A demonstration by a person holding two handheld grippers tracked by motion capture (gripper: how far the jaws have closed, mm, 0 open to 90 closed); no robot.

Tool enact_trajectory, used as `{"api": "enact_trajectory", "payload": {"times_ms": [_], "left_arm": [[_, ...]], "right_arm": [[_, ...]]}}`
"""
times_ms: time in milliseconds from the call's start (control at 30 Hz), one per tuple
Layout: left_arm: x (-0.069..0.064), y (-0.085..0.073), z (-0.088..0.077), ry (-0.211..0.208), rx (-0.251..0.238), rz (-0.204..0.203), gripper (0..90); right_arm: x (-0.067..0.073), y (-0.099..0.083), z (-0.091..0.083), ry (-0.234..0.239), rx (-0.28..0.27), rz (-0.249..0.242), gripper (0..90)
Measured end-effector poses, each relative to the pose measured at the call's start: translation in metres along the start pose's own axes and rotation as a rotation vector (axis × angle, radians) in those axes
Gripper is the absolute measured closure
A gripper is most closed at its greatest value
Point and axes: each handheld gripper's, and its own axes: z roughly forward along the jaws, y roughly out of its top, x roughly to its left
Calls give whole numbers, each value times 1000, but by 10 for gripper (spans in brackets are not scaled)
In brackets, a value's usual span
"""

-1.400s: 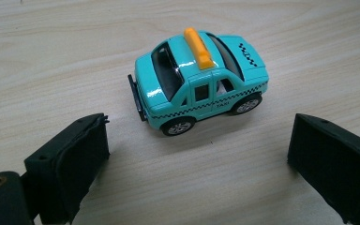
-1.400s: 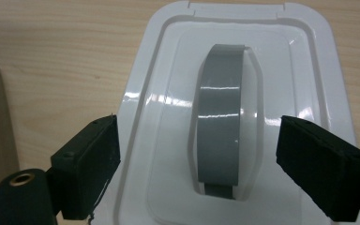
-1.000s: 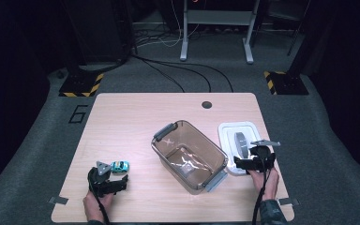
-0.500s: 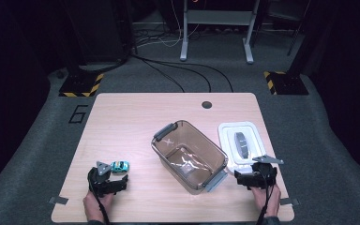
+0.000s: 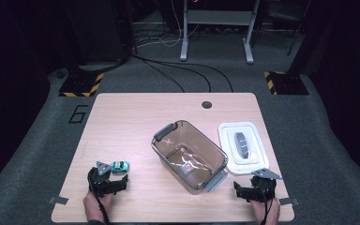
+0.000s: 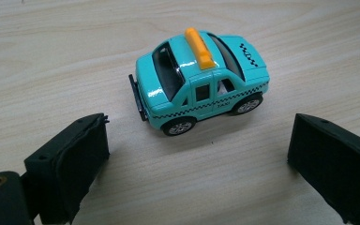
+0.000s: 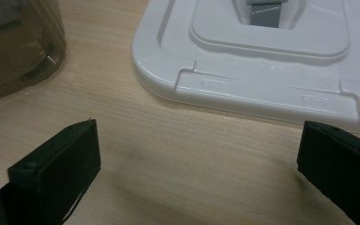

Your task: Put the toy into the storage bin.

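Your left gripper (image 6: 197,154) sits low in its own view with the jaws spread wide and nothing between them. Just ahead of the gap, in the upper middle of that frame, stands the taxi (image 6: 200,82) on bare table (image 6: 51,56), apart from both pads. Its long axis runs across the frame, nose to the right and tilted slightly up, so the jaws face its bumpers rather than its doors; judge whether to turn your wrist before you push forward.

In the high view the left gripper (image 5: 118,180) is at lower left with the taxi (image 5: 119,166) just above it. Your right gripper (image 7: 197,164), also spread and empty, lies lower right, near the lid (image 7: 267,61) and well apart from the taxi, beyond the bin (image 5: 190,157).
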Motion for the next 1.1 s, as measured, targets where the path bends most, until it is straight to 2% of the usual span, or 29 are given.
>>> {"api": "enact_trajectory", "payload": {"times_ms": [100, 233, 500, 600, 900, 1000, 1067, 1100], "left_arm": [[0, 0, 0, -1, 2, -4, 51], [0, 0, 0, -1, 5, -2, 52], [0, 0, -1, -4, 7, -2, 59], [-1, -1, -2, 5, 3, -19, 58], [-1, -2, -6, -6, 32, 1, 56], [-1, -2, -6, 0, 31, -21, 55], [1, 1, -7, 4, 39, -42, 46], [0, 1, -7, 5, 28, -64, 38]], "right_arm": [[3, -3, 2, 5, 17, -15, 0], [10, -5, 4, -29, 25, -64, 0], [9, -4, 5, -24, 22, -64, 0], [7, -4, 5, -18, 24, -73, 0], [6, -3, 6, -23, 25, -69, 0], [6, -3, 6, -25, 24, -68, 0], [6, -3, 6, -27, 23, -67, 0], [6, -3, 6, -27, 22, -68, 0]]}}
